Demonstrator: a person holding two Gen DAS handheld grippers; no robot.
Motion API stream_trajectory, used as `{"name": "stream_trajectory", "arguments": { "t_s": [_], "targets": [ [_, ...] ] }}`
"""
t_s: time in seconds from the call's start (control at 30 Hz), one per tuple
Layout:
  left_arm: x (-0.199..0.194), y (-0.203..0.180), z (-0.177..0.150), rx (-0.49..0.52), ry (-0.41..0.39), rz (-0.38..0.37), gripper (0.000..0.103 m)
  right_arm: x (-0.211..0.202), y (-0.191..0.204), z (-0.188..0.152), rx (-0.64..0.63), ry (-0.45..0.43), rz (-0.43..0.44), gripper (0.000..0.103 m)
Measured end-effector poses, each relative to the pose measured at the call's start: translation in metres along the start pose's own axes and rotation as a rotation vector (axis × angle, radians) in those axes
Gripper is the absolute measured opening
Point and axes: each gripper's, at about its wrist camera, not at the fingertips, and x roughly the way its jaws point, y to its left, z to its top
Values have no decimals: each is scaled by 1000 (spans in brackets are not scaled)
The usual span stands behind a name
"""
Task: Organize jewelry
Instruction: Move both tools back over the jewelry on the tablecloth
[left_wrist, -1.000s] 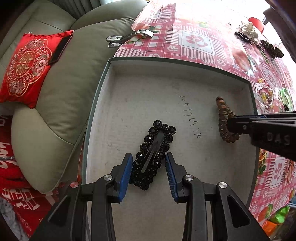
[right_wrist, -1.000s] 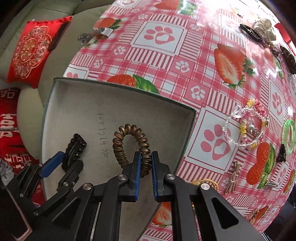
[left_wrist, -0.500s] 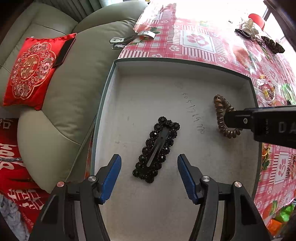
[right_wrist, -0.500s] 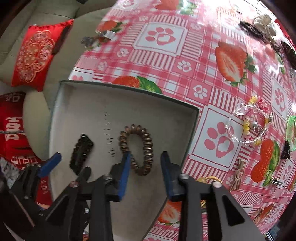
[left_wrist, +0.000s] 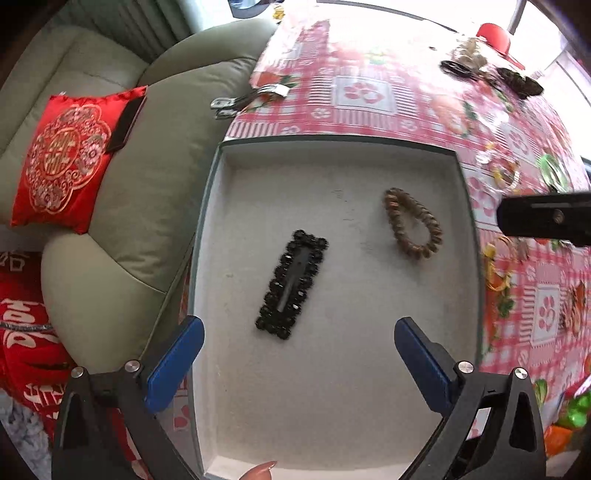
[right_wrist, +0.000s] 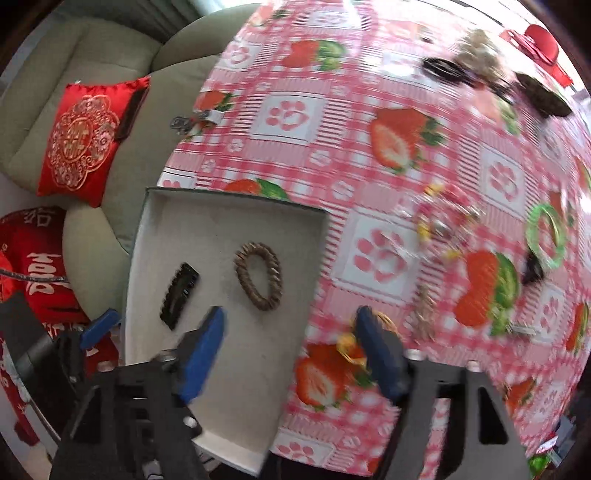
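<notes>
Sofa (left_wrist: 122, 206): grey-green, seen at the left, with a red embroidered cushion (left_wrist: 62, 162) laid on it.

Table: covered by a red-checked strawberry tablecloth (right_wrist: 369, 110); loose jewelry is scattered over its right and far parts, among it a green bangle (right_wrist: 546, 236) and a beaded bracelet (right_wrist: 443, 225), blurred.

Tray (left_wrist: 332, 424): shallow, pale-lined, dark-rimmed, set at the near left edge of the table.

Left gripper (left_wrist: 299, 354): pointed steeply down over the near part of the tray; jaws are opening, spread wide, nothing between the blue pads.

Right gripper (right_wrist: 291, 350): pointed steeply down over the tray's right rim; jaws are opening, nothing gripped.

Black beaded hair clip (left_wrist: 291, 286): laid flat on the tray floor, just beyond the left gripper's fingertips, untouched.

Brown spiral hair tie (left_wrist: 412, 227): laid flat in the tray, right of the clip and apart from it, beyond the right gripper's left finger.

Fingertip (left_wrist: 258, 472): seen at the tray's near rim.
</notes>
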Motion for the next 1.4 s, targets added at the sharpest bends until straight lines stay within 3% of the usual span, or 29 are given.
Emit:
{"name": "stream_trajectory", "arguments": {
  "t_s": [0.1,0.33,0.57,1.13,1.4],
  "targets": [
    [-8,-10,-5,22,22,-36,103,-6,-20,-16,39,6,-16,88],
    [-29,-41,-10,112,14,-52,103,-20,-66,-68,133,37,-52,88],
    [-38,-69,-2,155,10,-61,103,-21,-103,-96,193,93,-95,88],
    [-32,-160,35,112,92,-60,103,-36,-215,-83,173,132,-129,88],
    [-14,-192,50,73,123,-59,103,-34,-237,-74,37,121,-172,88]
  ]
}}
